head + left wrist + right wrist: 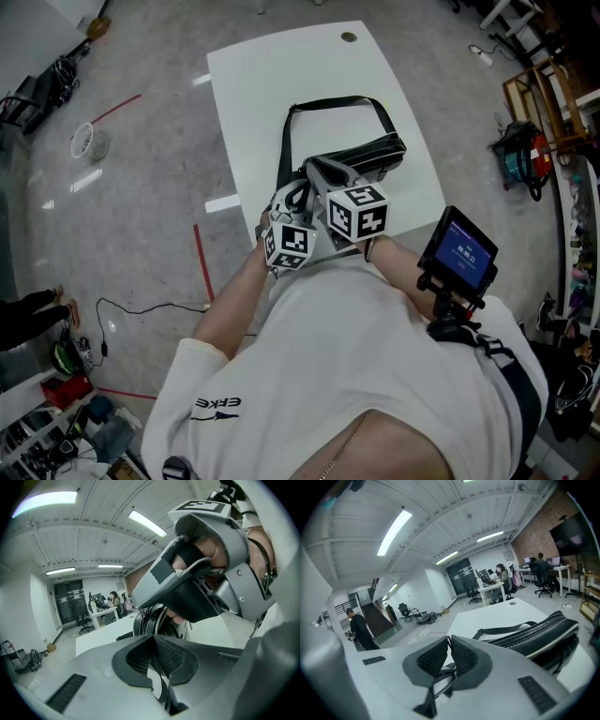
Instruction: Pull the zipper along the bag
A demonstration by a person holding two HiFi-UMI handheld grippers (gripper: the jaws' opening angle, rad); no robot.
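A black bag (361,155) with a long strap (330,103) lies on the white table (262,84). Both grippers hover close together at its near left end. My left gripper (153,638) is shut with nothing between its pads. It faces the bag's end (146,619), where zipper teeth show. My right gripper (448,639) is also shut and empty. The bag (539,634) and its zipper line run along that gripper's right side. In the left gripper view the right gripper's body (201,569) hangs over the bag's end. The zipper pull is not visible.
The table has a cable hole (349,37) at its far edge. A screen device (459,251) is mounted at the person's chest, right of the grippers. Grey floor with red tape (201,262) surrounds the table. Desks, chairs and people sit far off.
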